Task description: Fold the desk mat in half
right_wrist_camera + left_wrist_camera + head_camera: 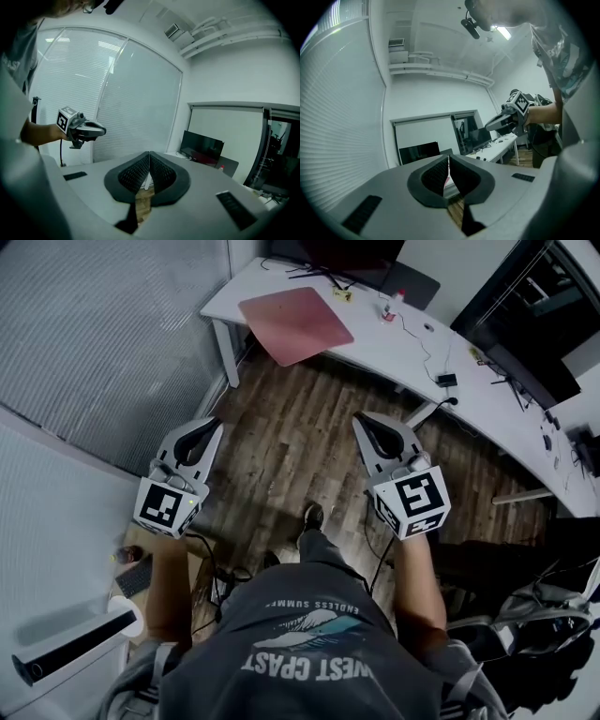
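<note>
While the person stands back from the bench (375, 343), the left tongs (208, 426) are closed, empty; the pink desk mat (295, 324) lies flat at its left end, overhanging the near edge, likely for easy gripping; the right tongs (364, 421) are closed, empty.

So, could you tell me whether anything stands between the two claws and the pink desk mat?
Nothing visible does. In the head view only bare wooden floor lies between the left claw, the right claw and the pink desk mat, which lies on the white desk ahead. Both claws are shut and empty.
</note>
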